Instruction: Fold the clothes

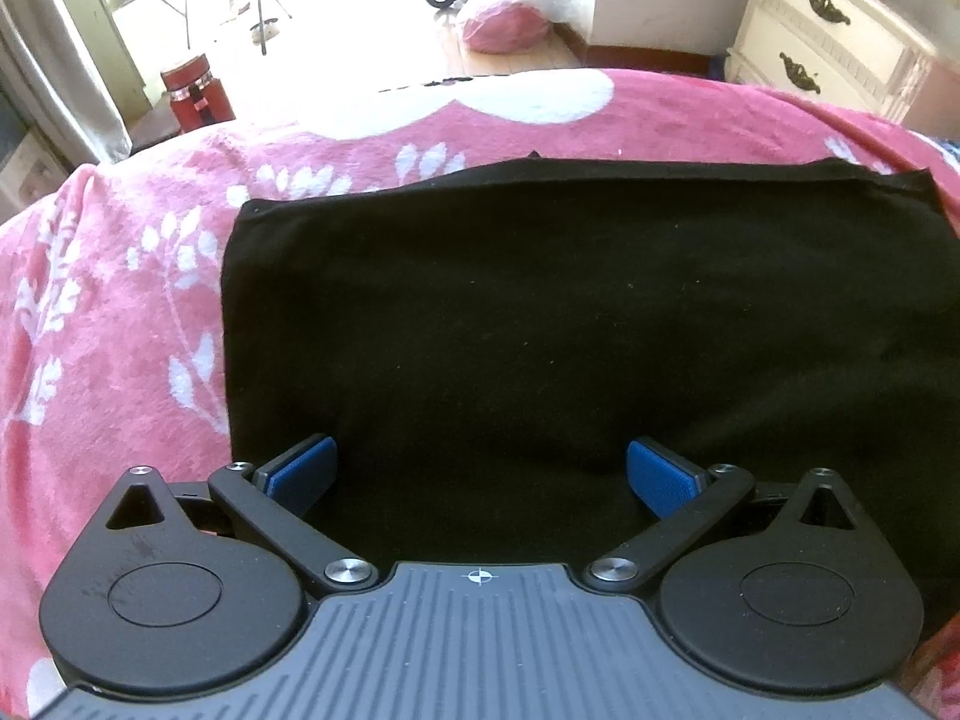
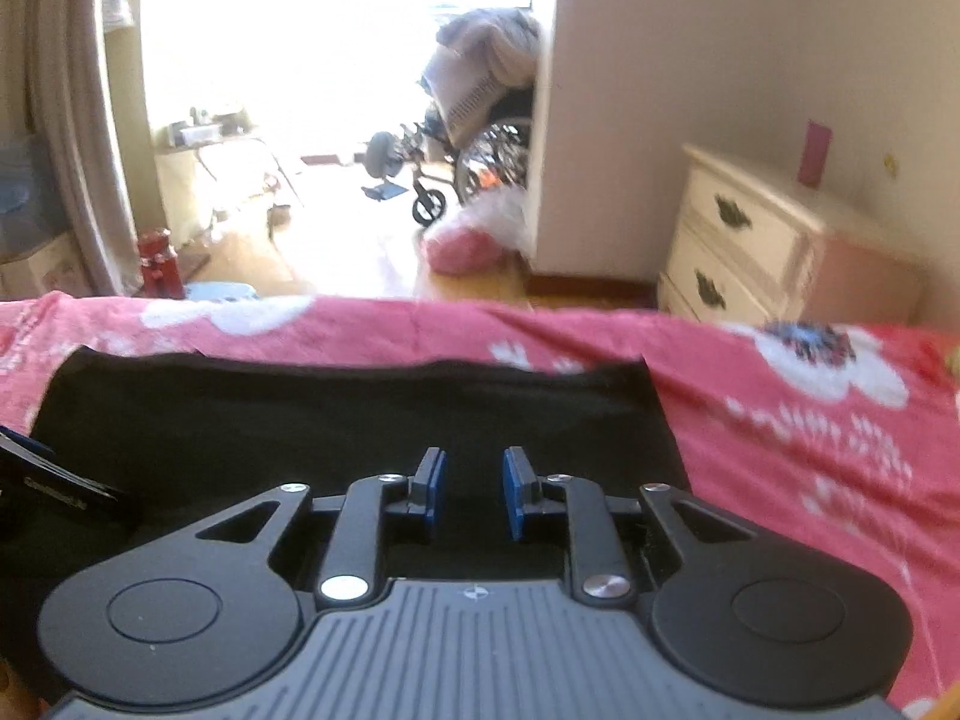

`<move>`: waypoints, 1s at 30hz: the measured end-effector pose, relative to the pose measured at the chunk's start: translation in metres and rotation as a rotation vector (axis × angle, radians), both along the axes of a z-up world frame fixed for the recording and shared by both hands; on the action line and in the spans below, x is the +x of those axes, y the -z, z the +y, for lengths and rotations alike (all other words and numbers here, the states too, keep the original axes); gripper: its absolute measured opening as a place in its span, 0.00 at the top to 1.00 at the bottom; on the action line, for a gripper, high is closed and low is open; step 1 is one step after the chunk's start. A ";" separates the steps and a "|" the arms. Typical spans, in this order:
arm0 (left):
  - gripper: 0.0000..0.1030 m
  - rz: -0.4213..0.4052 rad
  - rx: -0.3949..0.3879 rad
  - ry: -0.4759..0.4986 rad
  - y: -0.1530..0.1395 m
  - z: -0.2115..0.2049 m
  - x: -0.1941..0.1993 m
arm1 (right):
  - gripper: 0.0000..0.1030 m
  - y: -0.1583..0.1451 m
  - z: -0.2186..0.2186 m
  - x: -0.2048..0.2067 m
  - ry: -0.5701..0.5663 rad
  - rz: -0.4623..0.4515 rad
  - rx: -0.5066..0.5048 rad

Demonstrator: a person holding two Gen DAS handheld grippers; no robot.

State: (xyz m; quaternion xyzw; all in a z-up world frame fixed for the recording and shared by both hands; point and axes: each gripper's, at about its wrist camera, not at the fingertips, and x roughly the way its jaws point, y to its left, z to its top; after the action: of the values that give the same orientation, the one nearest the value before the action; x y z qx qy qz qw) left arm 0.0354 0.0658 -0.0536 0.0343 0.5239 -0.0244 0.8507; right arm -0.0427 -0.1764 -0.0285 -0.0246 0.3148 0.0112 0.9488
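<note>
In the left wrist view, a black folded cloth garment (image 1: 540, 324) is seen lying flat on a pink fleece blanket with white leaf and flower prints (image 1: 120, 312), which covers a bed. The garment forms a broad rectangle with a straight far edge and a straight left edge; a second layer shows along its far right corner. The left claw (image 1: 480, 474) is held low over the near part of the garment, its blue-padded fingers (image 1: 300, 471) spread wide apart with nothing between them. Whether the pads touch the cloth cannot be told. Beyond the garment, past the far edge of the bed, a red canister (image 1: 195, 90) is seen on the floor to the left, a pink bundle in clear plastic (image 1: 510, 24) further back, and a cream drawer chest with dark metal handles (image 1: 834, 42) to the right.

In the right wrist view, which is somewhat blurred, the same black garment (image 2: 360, 408) is seen spread on the pink blanket (image 2: 810, 420), its right edge running just right of the right claw (image 2: 474, 492). The right claw is held over the near right part of the garment, its fingers parted by a narrow gap, and no cloth is seen gripped in it. At the garment's left side, part of the left claw (image 2: 54, 486) enters the view. Beyond the garment, a wheelchair (image 2: 474, 144) stands in the bright doorway, and the cream chest (image 2: 768, 240) stands to the right.
</note>
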 end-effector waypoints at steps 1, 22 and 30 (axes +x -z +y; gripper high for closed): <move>0.00 0.001 -0.006 0.000 -0.001 0.002 -0.001 | 0.63 -0.003 0.003 0.000 -0.013 -0.012 -0.009; 0.00 -0.036 -0.076 -0.278 -0.036 0.130 -0.042 | 0.61 0.012 0.180 -0.013 -0.984 0.140 0.075; 0.00 -0.023 -0.081 -0.367 -0.037 0.167 -0.050 | 0.63 0.041 0.239 -0.044 -1.150 0.162 -0.041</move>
State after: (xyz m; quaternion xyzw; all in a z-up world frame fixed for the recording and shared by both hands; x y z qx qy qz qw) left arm -0.0146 0.2328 -0.0165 -0.0959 0.5103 0.1107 0.8474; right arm -0.0865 0.0628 -0.0694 -0.2091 0.3227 0.5207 0.7623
